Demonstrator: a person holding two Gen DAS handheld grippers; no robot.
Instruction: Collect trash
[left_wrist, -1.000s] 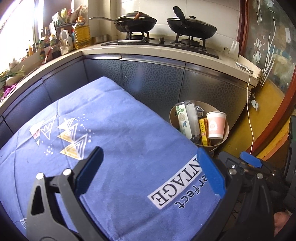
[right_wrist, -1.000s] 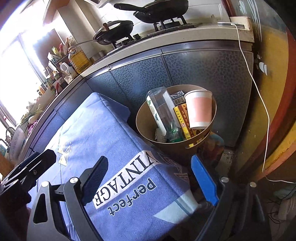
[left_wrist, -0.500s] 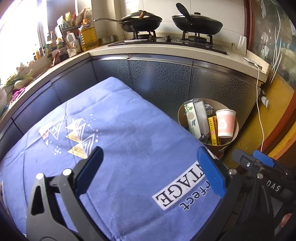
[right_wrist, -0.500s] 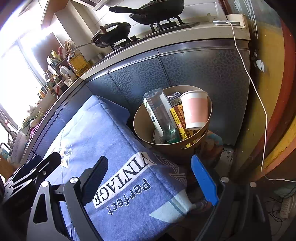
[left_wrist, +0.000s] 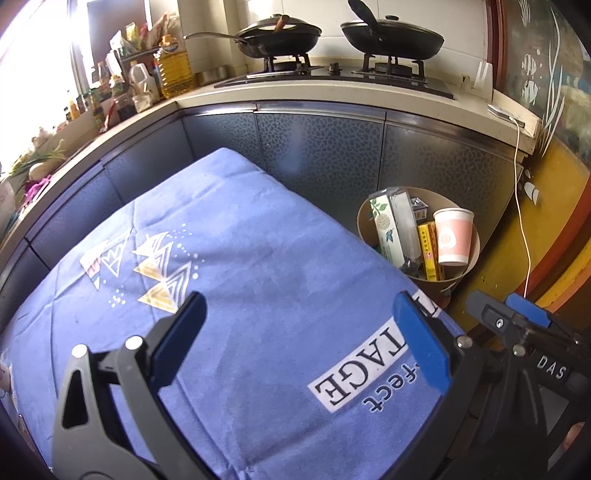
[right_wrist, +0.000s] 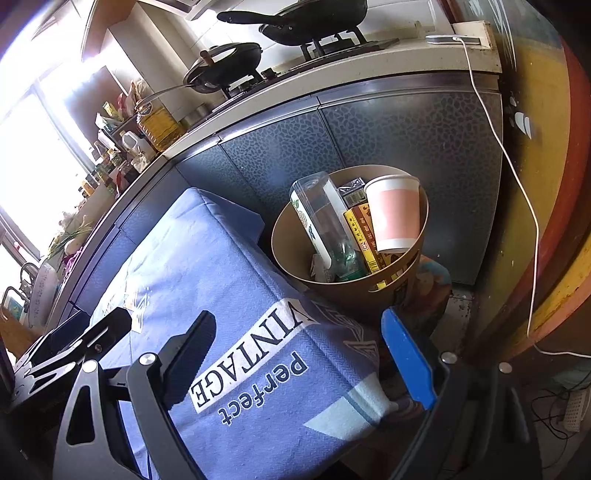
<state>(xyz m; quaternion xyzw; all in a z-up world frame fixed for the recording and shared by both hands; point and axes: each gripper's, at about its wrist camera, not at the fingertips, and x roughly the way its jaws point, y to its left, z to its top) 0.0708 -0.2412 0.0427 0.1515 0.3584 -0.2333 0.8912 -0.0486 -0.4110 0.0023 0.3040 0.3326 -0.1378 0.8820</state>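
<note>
A round brown waste bin (left_wrist: 471, 267) (right_wrist: 291, 240) stands on the floor past the table's far right corner, against the cabinets. Inside it are a pink paper cup (left_wrist: 452, 236) (right_wrist: 395, 214), a clear plastic bottle (right_wrist: 327, 225), a green-printed carton (left_wrist: 384, 229) and a yellow box (left_wrist: 428, 247) (right_wrist: 364, 236). My left gripper (left_wrist: 299, 339) hangs open over the blue tablecloth (left_wrist: 240, 277) with nothing between its fingers. My right gripper (right_wrist: 299, 354) is also open and empty, over the cloth's near right corner, short of the bin. The right gripper's tip (left_wrist: 517, 317) shows at the left view's right edge.
Grey cabinet fronts (left_wrist: 321, 151) run behind the table, topped by a counter with two black pans (left_wrist: 280, 35) on a stove. Bottles crowd the counter (left_wrist: 162, 70) at left. A white cable (right_wrist: 517, 177) hangs down beside a yellow wall at right.
The left wrist view has tipped slightly, so the bin and table sit a little lower and further right in it. Both grippers stay open and in place.
</note>
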